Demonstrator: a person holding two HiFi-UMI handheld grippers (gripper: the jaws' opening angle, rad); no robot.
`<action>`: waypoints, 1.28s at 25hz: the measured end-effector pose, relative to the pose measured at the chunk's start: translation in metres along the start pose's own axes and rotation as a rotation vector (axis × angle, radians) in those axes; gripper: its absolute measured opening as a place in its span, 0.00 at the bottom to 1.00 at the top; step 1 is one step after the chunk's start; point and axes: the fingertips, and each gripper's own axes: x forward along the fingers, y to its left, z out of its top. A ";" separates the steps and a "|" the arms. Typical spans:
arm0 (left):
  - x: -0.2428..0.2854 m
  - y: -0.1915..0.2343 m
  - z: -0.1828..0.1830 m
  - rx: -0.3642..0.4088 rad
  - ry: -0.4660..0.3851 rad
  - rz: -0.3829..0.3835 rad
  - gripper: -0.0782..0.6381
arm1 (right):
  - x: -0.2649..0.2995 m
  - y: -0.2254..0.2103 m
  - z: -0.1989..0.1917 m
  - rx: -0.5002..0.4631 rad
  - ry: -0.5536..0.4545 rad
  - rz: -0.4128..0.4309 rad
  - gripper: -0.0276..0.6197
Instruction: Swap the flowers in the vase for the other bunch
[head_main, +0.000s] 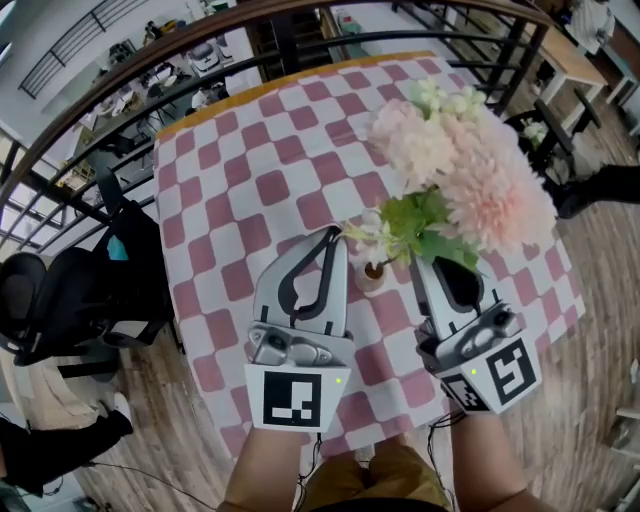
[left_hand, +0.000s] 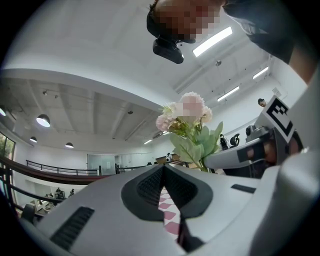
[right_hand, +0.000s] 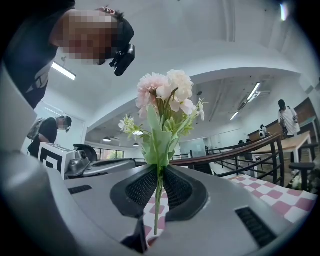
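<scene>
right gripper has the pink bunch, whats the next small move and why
Probably shift the right gripper over the vase and lower the stem into its mouth: its fingers are shut on the pink bunch, the stem hangs free below them, and the vase stands beside it.

Vase (head_main: 371, 278) on table (head_main: 250, 160), left claw (head_main: 335, 236) beside it, bunch (head_main: 470, 170) in right claw (right_hand: 160, 176)

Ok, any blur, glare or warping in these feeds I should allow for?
Head view: the fisheye bows the railing, and the flowers look soft and washed out. Left gripper view: dark corners, glare off the strip light. Right gripper view: the stem is sharp in the right hand-held gripper.
</scene>
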 end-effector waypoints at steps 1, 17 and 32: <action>0.000 0.000 -0.003 -0.003 0.004 0.003 0.12 | 0.001 -0.001 -0.003 0.003 0.003 0.001 0.13; 0.000 0.005 -0.042 -0.031 0.056 0.026 0.12 | 0.010 -0.008 -0.048 0.041 0.064 0.005 0.13; 0.004 0.002 -0.075 -0.066 0.091 0.021 0.12 | 0.015 -0.010 -0.087 0.052 0.120 0.006 0.13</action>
